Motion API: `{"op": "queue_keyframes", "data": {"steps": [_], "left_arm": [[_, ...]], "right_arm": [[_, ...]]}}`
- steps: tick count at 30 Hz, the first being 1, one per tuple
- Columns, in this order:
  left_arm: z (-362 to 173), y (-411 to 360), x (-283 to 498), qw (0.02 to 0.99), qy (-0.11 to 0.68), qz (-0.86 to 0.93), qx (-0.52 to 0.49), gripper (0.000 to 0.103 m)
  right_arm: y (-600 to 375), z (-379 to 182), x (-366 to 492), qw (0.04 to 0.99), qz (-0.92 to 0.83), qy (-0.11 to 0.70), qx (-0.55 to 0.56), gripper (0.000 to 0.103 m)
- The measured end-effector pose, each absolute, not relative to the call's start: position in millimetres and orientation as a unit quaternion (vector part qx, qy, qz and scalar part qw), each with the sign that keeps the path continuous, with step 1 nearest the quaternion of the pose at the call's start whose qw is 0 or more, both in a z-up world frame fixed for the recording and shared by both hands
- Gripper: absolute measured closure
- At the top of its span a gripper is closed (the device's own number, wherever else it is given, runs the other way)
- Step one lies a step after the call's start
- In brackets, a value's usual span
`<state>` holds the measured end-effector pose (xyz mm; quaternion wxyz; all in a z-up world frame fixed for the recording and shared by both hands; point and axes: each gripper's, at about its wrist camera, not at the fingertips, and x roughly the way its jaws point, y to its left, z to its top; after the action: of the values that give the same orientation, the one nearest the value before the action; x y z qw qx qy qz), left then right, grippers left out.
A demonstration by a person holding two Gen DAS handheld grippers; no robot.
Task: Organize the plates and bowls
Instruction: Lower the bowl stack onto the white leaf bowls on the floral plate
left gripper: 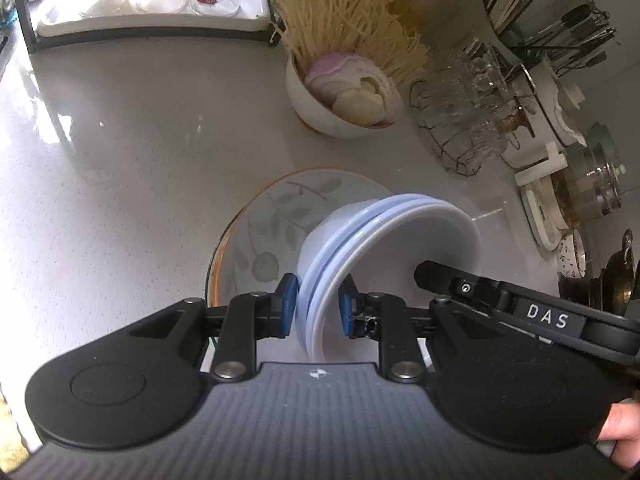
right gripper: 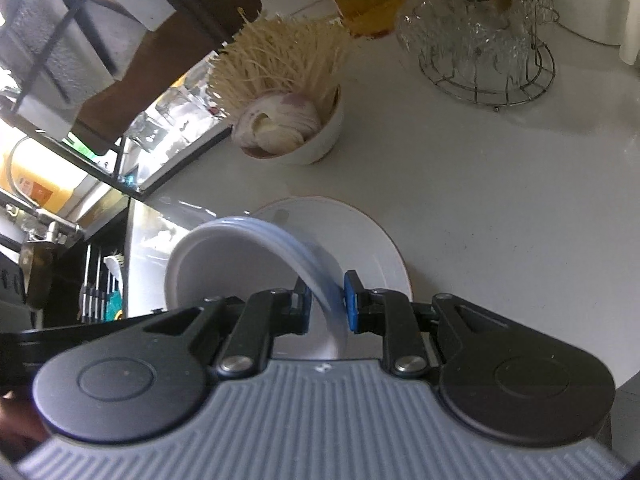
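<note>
Left gripper (left gripper: 318, 307): blue pads clamped on the rims of a nested stack of white bowls (left gripper: 384, 240), one pad outside the stack, the other inside the innermost bowl. Right gripper (right gripper: 327, 300): blue pads likewise clamped on the same stack's rim at its opposite side, and part of this gripper shows inside the bowl in the left wrist view. The stack is tilted, mouth turned sideways, held over a leaf-patterned plate (left gripper: 276, 216) that lies flat on the pale countertop (left gripper: 140, 140). Whether the stack touches the plate cannot be determined. Beyond the plate stands a white bowl of vegetables (left gripper: 340, 92); near it, a wire basket of glassware (left gripper: 464, 120).
</note>
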<state>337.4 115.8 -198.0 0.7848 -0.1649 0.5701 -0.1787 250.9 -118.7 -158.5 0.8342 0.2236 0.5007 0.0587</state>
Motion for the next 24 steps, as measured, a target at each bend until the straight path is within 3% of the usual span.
{"op": "queue_keyframes", "data": {"steps": [24], "left_arm": [[-217,115,353,0.768,0.593,-0.197,-0.144,0.078]], "right_arm": [[-105,-181,267,0.813,0.032,0.541,0.212,0.082]]}}
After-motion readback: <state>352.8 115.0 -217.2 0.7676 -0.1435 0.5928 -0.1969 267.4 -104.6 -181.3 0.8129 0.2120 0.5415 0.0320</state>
